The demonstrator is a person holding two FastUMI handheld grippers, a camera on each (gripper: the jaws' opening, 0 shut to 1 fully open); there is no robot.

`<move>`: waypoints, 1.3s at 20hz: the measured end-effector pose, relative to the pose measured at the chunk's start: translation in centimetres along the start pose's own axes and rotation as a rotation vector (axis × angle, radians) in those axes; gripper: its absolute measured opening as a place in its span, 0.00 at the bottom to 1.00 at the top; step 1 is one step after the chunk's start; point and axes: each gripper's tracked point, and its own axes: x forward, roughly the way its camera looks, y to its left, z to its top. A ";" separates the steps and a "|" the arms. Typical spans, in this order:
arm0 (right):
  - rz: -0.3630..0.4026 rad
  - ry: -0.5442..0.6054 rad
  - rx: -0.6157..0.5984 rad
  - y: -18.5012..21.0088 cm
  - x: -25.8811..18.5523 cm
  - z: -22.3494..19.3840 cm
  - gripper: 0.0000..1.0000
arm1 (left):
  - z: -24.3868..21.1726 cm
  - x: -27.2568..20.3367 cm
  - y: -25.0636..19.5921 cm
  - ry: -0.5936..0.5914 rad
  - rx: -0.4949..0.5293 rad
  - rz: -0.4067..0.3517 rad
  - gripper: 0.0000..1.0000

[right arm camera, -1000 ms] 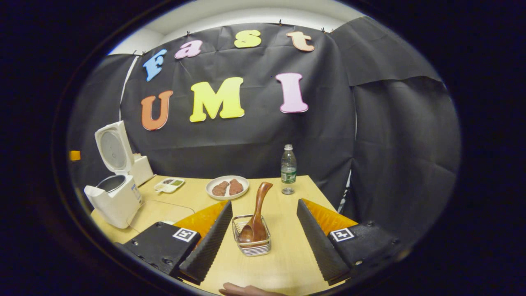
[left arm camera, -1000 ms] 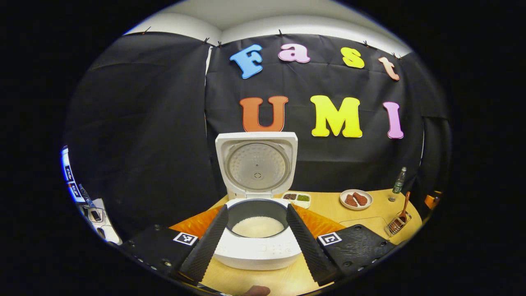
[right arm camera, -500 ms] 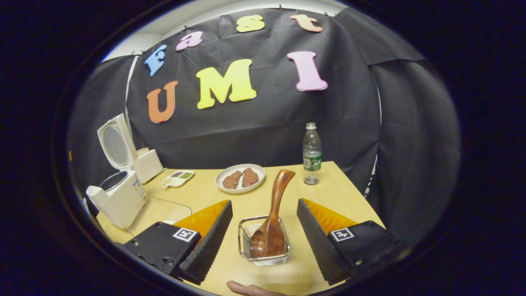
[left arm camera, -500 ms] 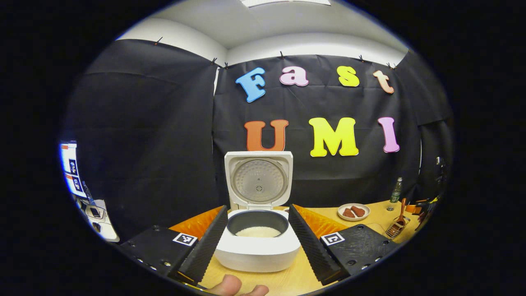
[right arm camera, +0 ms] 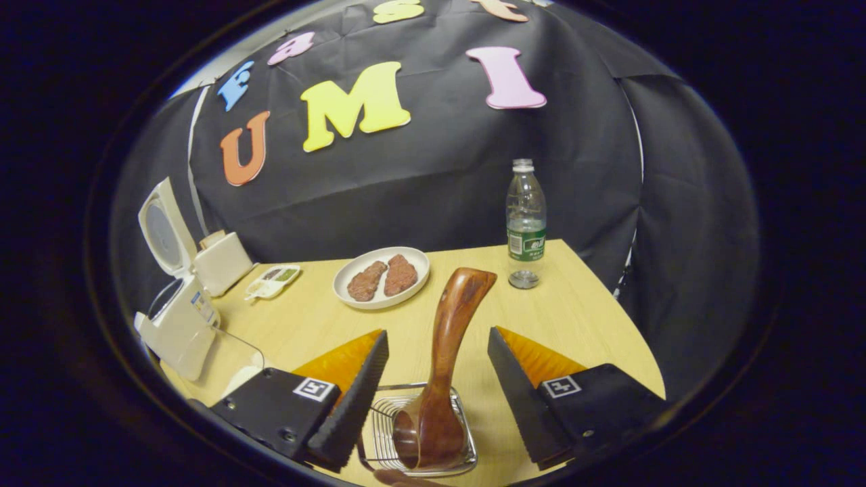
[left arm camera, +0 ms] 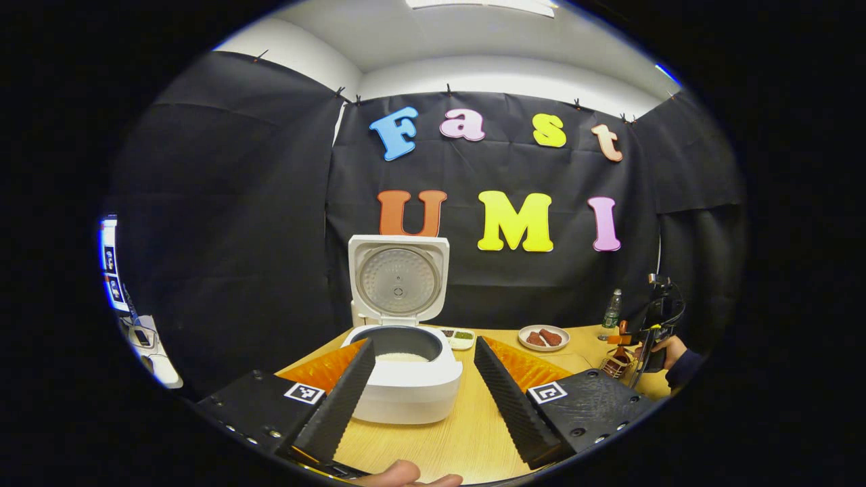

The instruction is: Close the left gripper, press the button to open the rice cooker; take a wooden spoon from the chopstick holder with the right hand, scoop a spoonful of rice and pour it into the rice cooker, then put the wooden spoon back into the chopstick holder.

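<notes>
Rice cooker (left arm camera: 404, 375) is sitting on the wooden table (left arm camera: 467, 433) with its lid (left arm camera: 398, 279) standing upright and open; white rice is showing inside the inner pot. In the left gripper view, the left gripper (left arm camera: 423, 396) is hanging before the cooker with its jaws standing wide, the cooker's front lying between the two fingers without touching either. Further right on the table, a small divided dish (left arm camera: 460, 336) is lying just beside the cooker, then a plate (left arm camera: 543, 337) carrying two brown pieces, then a bottle (left arm camera: 611, 312) near the far edge. At the far right of this view, a hand (left arm camera: 670, 350) is holding the other gripper over the wire chopstick holder (left arm camera: 614, 366). In the right gripper view, the cooker is showing at the far left, side-on. The right gripper (right arm camera: 436, 392) is positioned with its jaws wide on either side of the wooden spoon (right arm camera: 443, 368), neither finger touching the handle. The spoon is standing bowl-down in the chopstick holder, handle leaning up and to the right.
</notes>
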 end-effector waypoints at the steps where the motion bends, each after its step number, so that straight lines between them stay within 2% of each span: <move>1: 0.031 0.009 0.036 0.5 0.0 -0.2 0.77 | -0.4 -0.2 -0.4 0.017 -0.024 -0.019 0.94; 3: 0.003 0.030 0.065 -0.7 -0.4 -0.7 0.21 | -1.6 -1.2 -2.2 0.082 -0.098 -0.089 0.94; 4: 0.009 0.025 0.074 -0.1 0.0 -0.6 0.22 | -1.6 -1.5 -2.7 0.091 -0.116 -0.111 0.94; 5: 0.009 0.022 0.079 0.2 -0.7 -0.4 0.19 | -1.2 -1.7 -2.7 0.082 -0.113 -0.120 0.94; 9: -0.008 -0.068 0.067 0.7 -4.1 2.0 0.18 | 0.3 -2.4 -1.7 0.016 -0.021 -0.079 0.94; 13: -0.059 -0.139 -0.016 1.2 -7.2 4.1 0.18 | 0.8 -3.2 -2.0 -0.017 -0.014 -0.095 0.94; 17: -0.072 -0.182 -0.080 3.2 -9.8 5.5 0.17 | 1.1 -4.5 -1.2 -0.037 -0.006 -0.095 0.94; 19: -0.114 -0.215 -0.100 3.7 -10.8 6.3 0.15 | 1.3 -5.2 -0.5 -0.051 0.017 -0.085 0.94; 21: -0.112 -0.255 -0.126 5.7 -12.0 6.9 0.12 | 2.0 -5.9 0.1 -0.076 0.027 -0.079 0.94; 26: -0.092 -0.303 -0.157 11.2 -13.3 7.2 0.14 | 1.2 -6.5 0.7 -0.064 0.019 -0.083 0.94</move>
